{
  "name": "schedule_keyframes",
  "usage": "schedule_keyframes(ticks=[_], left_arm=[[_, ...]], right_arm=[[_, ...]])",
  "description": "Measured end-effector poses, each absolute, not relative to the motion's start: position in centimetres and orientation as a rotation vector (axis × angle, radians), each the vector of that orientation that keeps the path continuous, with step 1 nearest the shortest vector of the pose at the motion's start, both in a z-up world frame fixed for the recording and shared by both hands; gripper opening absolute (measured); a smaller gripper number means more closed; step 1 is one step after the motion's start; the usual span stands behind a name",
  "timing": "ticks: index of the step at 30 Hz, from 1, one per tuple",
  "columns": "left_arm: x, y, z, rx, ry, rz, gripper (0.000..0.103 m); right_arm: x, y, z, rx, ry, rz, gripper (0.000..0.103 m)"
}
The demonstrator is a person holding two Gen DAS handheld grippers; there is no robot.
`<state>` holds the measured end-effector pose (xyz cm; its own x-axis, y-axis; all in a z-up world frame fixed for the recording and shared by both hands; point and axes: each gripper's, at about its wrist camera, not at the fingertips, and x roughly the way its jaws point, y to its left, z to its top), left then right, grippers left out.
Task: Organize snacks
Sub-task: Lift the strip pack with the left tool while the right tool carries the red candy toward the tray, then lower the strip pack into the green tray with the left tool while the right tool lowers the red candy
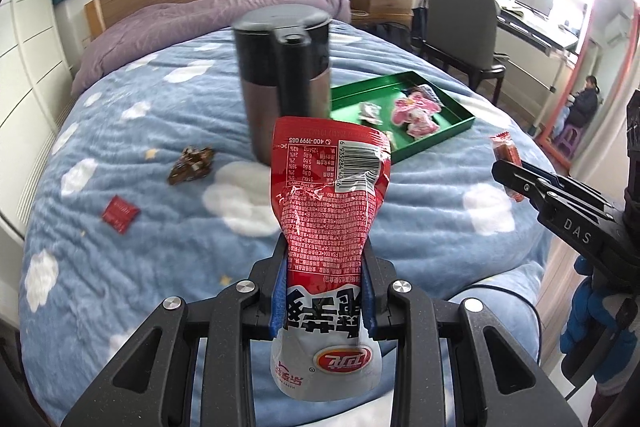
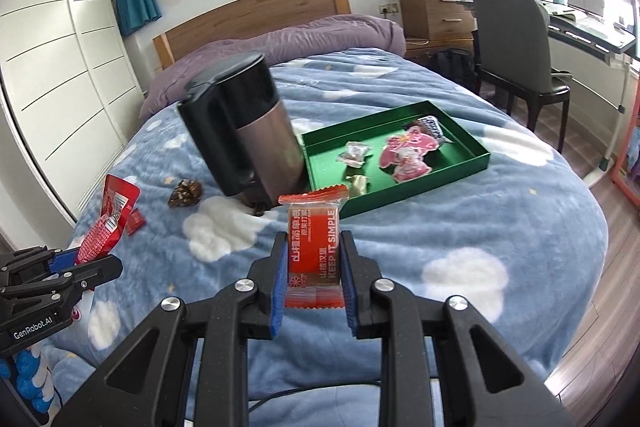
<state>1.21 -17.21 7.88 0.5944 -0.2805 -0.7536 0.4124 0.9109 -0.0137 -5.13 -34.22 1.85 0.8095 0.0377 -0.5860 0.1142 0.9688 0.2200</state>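
The red snack pouch is sitting between the blue pads of the left hand-held gripper, which is closing narrowly on its middle; the pouch is standing upside down, with the barcode end pointing up and the white end hanging below the jaws. In the right wrist view the same pouch is showing at the far left, above the bed. The right hand-held gripper is clamping a small orange-red snack bar by its two long sides, and the bar is standing upright with its crimped top edge above the fingertips. In the left wrist view this bar is appearing at the right edge, held off the bed.

Ahead of both grippers a green tray is lying on the blue cloud-pattern bed cover. Inside the tray there are lying a pink wrapped snack, a small clear wrapped candy, a dark packet at the far side and a small golden piece near the front wall. Just beside the tray's left side a dark kettle with a black lid and handle is standing on the bed. Left of the kettle, a brown crumpled wrapper and a small red packet are lying on the cover, apart from each other.
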Motion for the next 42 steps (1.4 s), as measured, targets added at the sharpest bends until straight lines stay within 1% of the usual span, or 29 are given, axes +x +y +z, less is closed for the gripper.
schedule_keyframes(ticks=[21, 33, 42], left_arm=[[5.1, -25.4, 6.5, 0.262, 0.9, -0.484, 0.026], [9.5, -30.3, 4.5, 0.298, 0.943, -0.501, 0.026], [14.2, -34.3, 2.5, 0.307, 0.97, -0.506, 0.026]], right_arm=[[-1.4, -42.9, 0.9, 0.3, 0.622, -0.125, 0.005], [3.0, -47.6, -0.9, 0.314, 0.63, -0.141, 0.005], [7.6, -50.6, -2.9, 0.308, 0.653, -0.153, 0.005]])
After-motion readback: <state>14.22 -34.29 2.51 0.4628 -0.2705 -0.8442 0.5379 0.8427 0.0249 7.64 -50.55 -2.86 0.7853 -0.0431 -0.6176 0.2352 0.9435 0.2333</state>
